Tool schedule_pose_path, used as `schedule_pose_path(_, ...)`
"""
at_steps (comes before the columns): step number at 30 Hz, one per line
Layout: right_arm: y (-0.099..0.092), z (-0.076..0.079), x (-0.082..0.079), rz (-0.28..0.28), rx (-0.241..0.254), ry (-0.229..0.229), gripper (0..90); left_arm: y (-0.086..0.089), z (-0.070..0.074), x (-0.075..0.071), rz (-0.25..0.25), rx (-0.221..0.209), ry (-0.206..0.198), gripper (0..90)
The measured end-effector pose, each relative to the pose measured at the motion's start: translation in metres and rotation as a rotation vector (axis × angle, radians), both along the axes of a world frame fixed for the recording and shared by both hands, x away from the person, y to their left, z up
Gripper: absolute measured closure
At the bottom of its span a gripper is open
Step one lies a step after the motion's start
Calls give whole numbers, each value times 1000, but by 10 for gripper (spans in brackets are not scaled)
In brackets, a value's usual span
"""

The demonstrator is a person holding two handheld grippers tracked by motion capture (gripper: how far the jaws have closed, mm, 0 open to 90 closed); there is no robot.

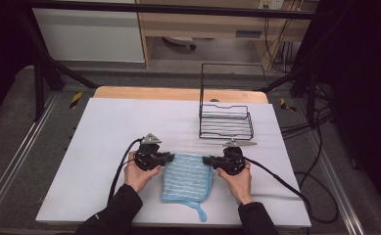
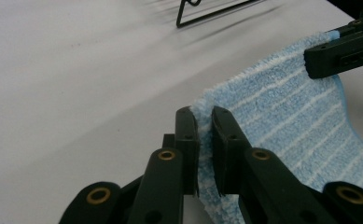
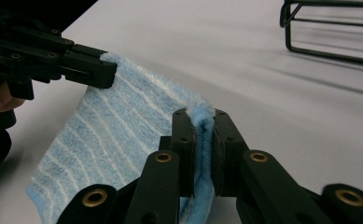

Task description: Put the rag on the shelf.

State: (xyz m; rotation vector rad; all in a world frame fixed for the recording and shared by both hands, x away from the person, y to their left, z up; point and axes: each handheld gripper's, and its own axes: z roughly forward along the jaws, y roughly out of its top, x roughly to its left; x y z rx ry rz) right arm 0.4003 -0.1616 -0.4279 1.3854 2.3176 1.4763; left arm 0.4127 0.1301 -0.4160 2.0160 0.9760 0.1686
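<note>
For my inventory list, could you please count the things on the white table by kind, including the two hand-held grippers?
Blue striped cloth: 1
Black wire rack: 1
Grippers, left gripper and right gripper, each with jaws shut on a far corner of the cloth: 2
Total: 4

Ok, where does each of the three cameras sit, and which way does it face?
High view: above the person's side, looking forward and down on the table, the blue cloth, the wire rack; both forearms and hands show.
Left gripper view: on the left gripper, looking along its jaws, shut on a cloth corner.
Right gripper view: on the right gripper, looking along its jaws, shut on the other far corner.
Shared: each gripper view shows the opposite gripper on the cloth, and the rack behind.
</note>
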Motion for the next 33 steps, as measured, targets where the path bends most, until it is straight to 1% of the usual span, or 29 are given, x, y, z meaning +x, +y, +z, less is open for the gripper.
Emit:
schedule_pose_path(3,-2,7,-2,0,2,-25,822,-1,5,-3,-3,-9,-24,818)
schedule_pose_path(4,-3,9,-4,0,0,-36,823,-1,7,-3,-4,-12,-27,818)
schedule_pose_path(8,-5,15,-6,-3,6,-58,823,-2,12,-7,-8,-22,-45,819)
schedule_pose_path(12,-6,21,-8,-1,-11,-90,823,-3,17,-10,-7,-22,-68,819)
schedule_pose_path(14,-6,24,-10,-3,-8,-101,823,-3,19,-11,-7,-31,-81,819)
schedule_pose_path(16,-8,26,-11,-2,-7,-114,823,-4,21,-13,-7,-44,-85,819)
schedule_pose_path(20,-9,33,-13,-2,-16,-145,824,-5,26,-17,-7,-42,-116,820)
schedule_pose_path(24,-10,40,-17,-6,-17,-169,824,-5,31,-20,-5,-65,-136,820)
schedule_pose_path(28,-11,45,-19,-8,-22,-197,825,-6,36,-24,-8,-76,-159,820)
schedule_pose_path(33,-15,53,-22,-12,-18,-218,825,-8,42,-27,-14,-95,-173,820)
